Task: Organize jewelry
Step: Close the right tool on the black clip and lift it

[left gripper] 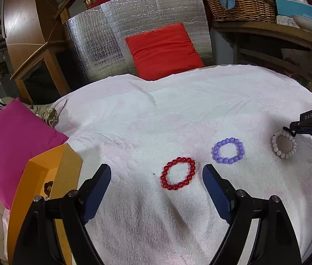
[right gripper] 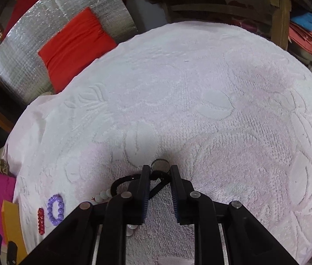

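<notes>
On the white embossed towel (left gripper: 178, 114) covering the table, the red glossy bead bracelet (left gripper: 178, 173) lies flat just ahead of the left gripper (left gripper: 157, 177), whose jaws stand wide apart and empty. The right gripper (right gripper: 160, 172) has its jaws nearly together with a black elastic cord carrying a round silver charm (right gripper: 159, 165) between them; whether the pads press it I cannot tell.

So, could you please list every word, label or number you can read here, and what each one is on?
"DAS": on the black right gripper body, near the white bracelet.
"FASHION": on the blue box beside the wicker basket; small and faint.
Nothing else is readable.
</notes>
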Demonstrator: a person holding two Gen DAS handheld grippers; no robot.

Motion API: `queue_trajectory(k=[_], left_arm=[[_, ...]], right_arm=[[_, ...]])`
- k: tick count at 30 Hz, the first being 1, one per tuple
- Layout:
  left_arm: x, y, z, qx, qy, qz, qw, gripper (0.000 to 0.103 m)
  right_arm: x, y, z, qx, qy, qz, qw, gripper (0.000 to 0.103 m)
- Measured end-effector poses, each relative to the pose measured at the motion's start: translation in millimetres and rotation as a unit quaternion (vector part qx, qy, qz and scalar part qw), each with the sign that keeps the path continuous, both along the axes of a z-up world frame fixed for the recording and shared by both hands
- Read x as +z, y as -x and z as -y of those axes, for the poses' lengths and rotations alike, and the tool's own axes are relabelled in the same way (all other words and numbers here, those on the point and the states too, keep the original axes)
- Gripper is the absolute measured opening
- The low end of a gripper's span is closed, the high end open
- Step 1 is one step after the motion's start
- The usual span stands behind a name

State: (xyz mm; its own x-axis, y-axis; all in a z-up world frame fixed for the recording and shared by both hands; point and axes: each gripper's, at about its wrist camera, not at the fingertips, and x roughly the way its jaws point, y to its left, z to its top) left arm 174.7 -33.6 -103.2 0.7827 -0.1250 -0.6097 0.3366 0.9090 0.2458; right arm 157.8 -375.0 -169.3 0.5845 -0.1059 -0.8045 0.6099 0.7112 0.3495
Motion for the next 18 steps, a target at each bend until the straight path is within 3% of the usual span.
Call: queue_trajectory(k=[5,9,10,14,18], left_arm=[[-2,-2,2,0.001,-0.001,-0.004,1.0,0.085],[-3,-1,6,-0.001,-0.001,-0.005,1.0,0.085],[-3,-1,8,-0.002,0.0,-0.006,1.0,0.085],[-5,0,14,-0.006,-0.001,-0.007,1.0,0.085],[-6,-1,18,-0.008,-0.003,-0.008,0.9999,0.085]], right_arm=[[1,-6,-2,0.011,-0.006,0.005,1.0,0.041],[2,-11,-6,0.012,0.013,0.003,1.0,0.043],[1,-12,-8,0.015,0.022,0.001,1.0,0.042],[1,-17,-10,0.019,0.056,-0.009,0.998,0.02],[5,-14,-8,0.023,0.063,-0.002,0.998,0.02]])
